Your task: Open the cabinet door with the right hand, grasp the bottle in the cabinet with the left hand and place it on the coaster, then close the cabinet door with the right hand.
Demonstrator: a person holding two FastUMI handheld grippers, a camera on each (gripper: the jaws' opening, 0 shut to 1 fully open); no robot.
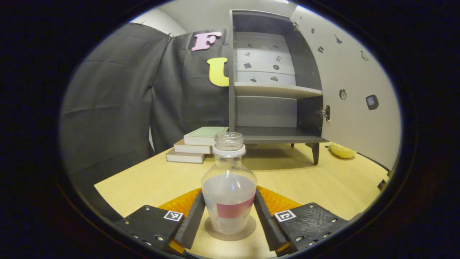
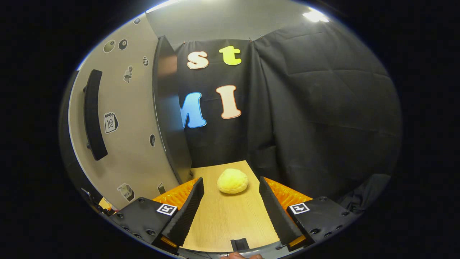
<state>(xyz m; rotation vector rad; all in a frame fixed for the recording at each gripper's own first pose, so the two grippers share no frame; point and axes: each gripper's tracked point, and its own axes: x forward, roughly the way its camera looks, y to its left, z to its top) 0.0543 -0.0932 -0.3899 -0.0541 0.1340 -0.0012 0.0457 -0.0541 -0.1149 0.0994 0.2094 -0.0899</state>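
One bottle [image 1: 229,187] stands upright on the round coaster [image 1: 230,230], on the desk [image 1: 323,183]. It is clear, has no cap, holds some liquid in its lower part, and carries a red label. The left gripper [image 1: 229,219] has its fingers [image 1: 192,219] on both sides of the bottle, very close to the walls, but I cannot tell whether they press on it. Behind the bottle, a stack of three books [image 1: 196,145] lies on the desk, a little to its left. Further behind the bottle stands the cabinet [image 1: 273,90], with its door [image 1: 355,90] swung open to the right side and both shelves bare. A yellow bumpy object [image 1: 342,150] lies on the desk under the open door.

In the right gripper view, the right gripper [image 2: 231,212] has its fingers wide apart and holds nothing. The same yellow object [image 2: 232,181] lies beyond them, and the cabinet door [image 2: 122,118] with its dark handle [image 2: 94,115] is to the left.
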